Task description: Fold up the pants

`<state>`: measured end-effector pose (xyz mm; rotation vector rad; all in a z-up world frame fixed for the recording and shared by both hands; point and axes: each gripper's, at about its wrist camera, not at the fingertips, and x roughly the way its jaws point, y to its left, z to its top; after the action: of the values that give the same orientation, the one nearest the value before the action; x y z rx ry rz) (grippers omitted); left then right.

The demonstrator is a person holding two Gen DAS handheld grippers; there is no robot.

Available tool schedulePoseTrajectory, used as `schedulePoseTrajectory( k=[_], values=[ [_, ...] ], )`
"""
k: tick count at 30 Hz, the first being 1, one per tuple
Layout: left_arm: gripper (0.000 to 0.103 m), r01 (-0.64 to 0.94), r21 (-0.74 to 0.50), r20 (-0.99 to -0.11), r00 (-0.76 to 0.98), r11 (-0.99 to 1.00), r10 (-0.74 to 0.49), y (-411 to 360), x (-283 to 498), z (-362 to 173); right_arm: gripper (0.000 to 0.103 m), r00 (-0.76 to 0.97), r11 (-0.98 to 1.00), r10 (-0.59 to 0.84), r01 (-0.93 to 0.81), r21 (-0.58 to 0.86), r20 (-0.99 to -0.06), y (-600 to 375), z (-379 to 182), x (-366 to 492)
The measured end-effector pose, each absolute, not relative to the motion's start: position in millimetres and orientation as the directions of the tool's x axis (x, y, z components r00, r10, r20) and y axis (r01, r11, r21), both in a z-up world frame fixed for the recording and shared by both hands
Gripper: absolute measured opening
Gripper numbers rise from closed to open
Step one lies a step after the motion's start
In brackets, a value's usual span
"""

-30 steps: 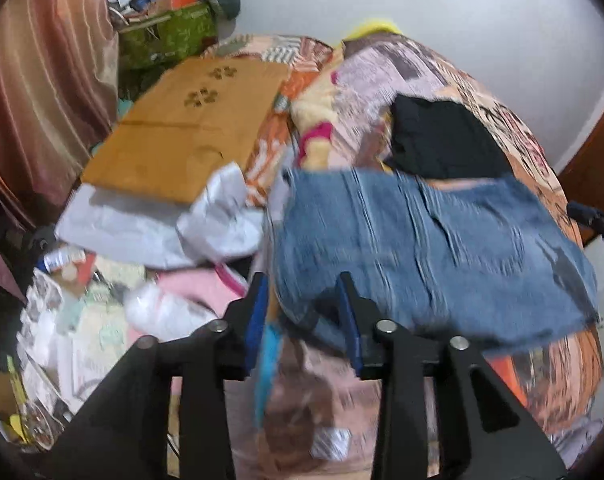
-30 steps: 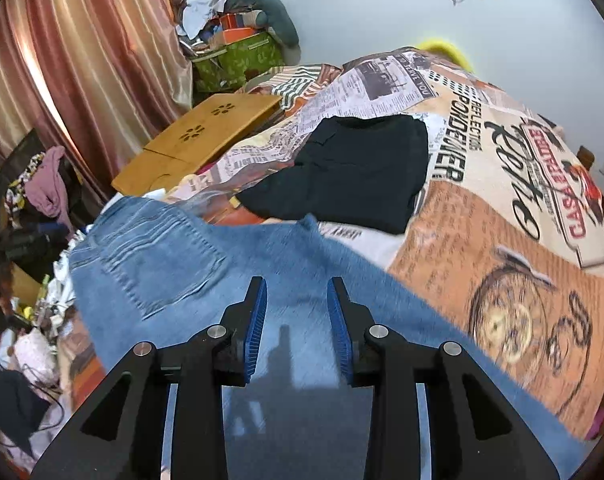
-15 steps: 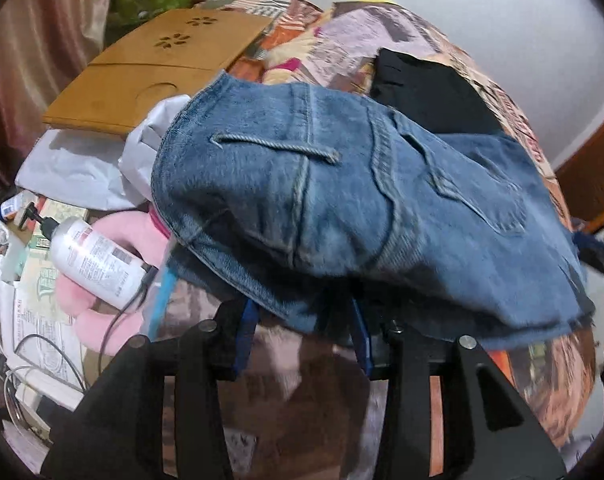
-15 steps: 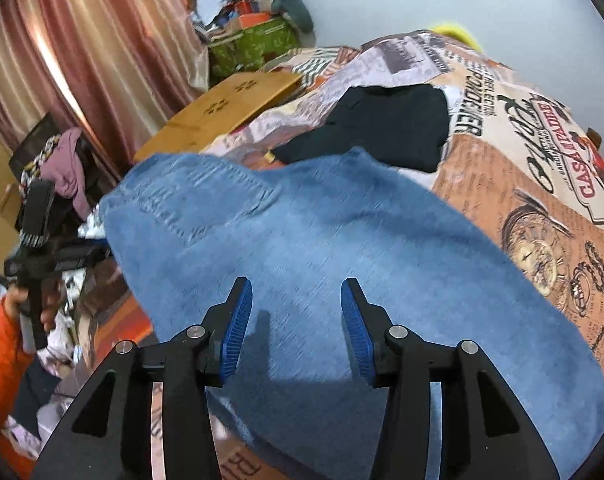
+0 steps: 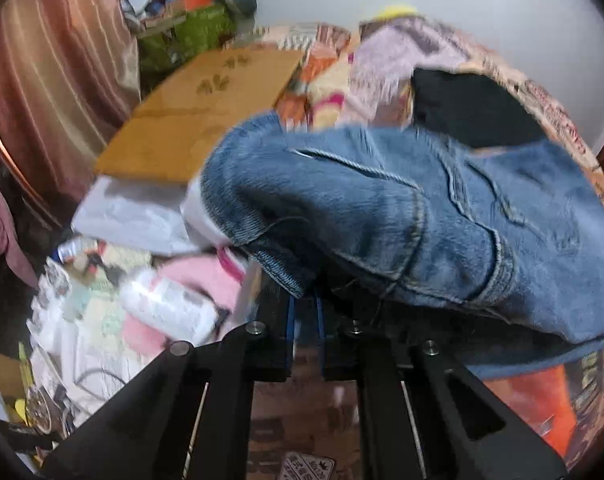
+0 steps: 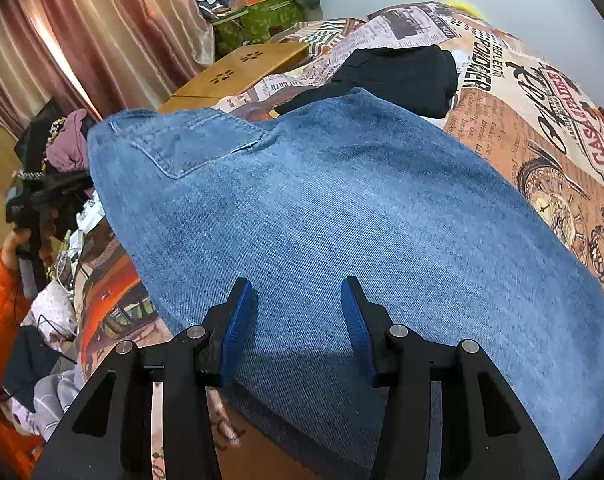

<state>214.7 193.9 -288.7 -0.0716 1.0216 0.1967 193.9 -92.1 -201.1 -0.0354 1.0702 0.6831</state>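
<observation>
Blue jeans (image 5: 402, 216) lie spread on the printed bedspread (image 6: 542, 128), back pocket up. In the left wrist view their bunched waistband edge drapes over the tips of my left gripper (image 5: 304, 294). Its jaws are closing to a narrow gap with the denim edge pinched at the tips. In the right wrist view my right gripper (image 6: 297, 292) hangs open just over the flat middle of the jeans (image 6: 342, 208). Nothing is caught between its blue pads (image 6: 237, 320). A hand in an orange sleeve (image 6: 25, 216) holds the left gripper at the far left.
A black garment (image 6: 402, 76) lies beyond the jeans on the bed. A wooden lap table (image 5: 205, 108) sits at the bed's left side. A white bottle (image 5: 165, 304), papers and cables crowd the floor side at left. Striped curtains (image 6: 101, 40) hang behind.
The left jaws have narrowed from wide apart to almost together, and the jeans' waistband now covers their tips. The right jaws have spread wider and sunk closer to the denim.
</observation>
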Motion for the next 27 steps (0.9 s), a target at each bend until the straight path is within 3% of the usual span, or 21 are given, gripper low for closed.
schedulePoseTrajectory(
  k=[6,14,15,18,22,27],
  values=[
    [0.015,-0.202,0.028,-0.874,0.47,0.979,0.122,198.2,190.0,-290.0,0.043,0.329,0.819,0.491,-0.489,0.299,-0.807,-107.2,-197.1,190.0],
    [0.016,-0.169,0.007,-0.788,0.606,0.986,0.109,185.1,169.9,-212.2,0.043,0.482,0.92,0.383,-0.274,0.279,-0.789,-194.0,-182.5,169.7],
    [0.018,-0.162,0.008,-0.772,0.627,0.987,0.11,179.6,175.1,-203.1,0.043,0.504,0.932,0.361,-0.228,0.282,-0.785,-211.0,-180.4,165.8],
    [0.036,-0.154,-0.011,-0.742,0.664,0.988,0.095,169.0,198.5,-189.1,0.043,0.565,0.959,0.274,-0.096,0.268,-0.778,-263.0,-176.2,149.2],
    [0.037,-0.151,-0.015,-0.748,0.658,0.988,0.089,156.1,238.2,-198.2,0.048,0.608,0.971,0.116,0.098,0.219,-0.785,-330.3,-180.5,119.0],
    [0.037,-0.18,0.009,-0.842,0.529,0.984,0.104,145.9,278.2,-251.5,0.048,0.584,0.915,-0.013,0.334,0.226,-0.812,-408.9,-200.9,82.2]
  ],
)
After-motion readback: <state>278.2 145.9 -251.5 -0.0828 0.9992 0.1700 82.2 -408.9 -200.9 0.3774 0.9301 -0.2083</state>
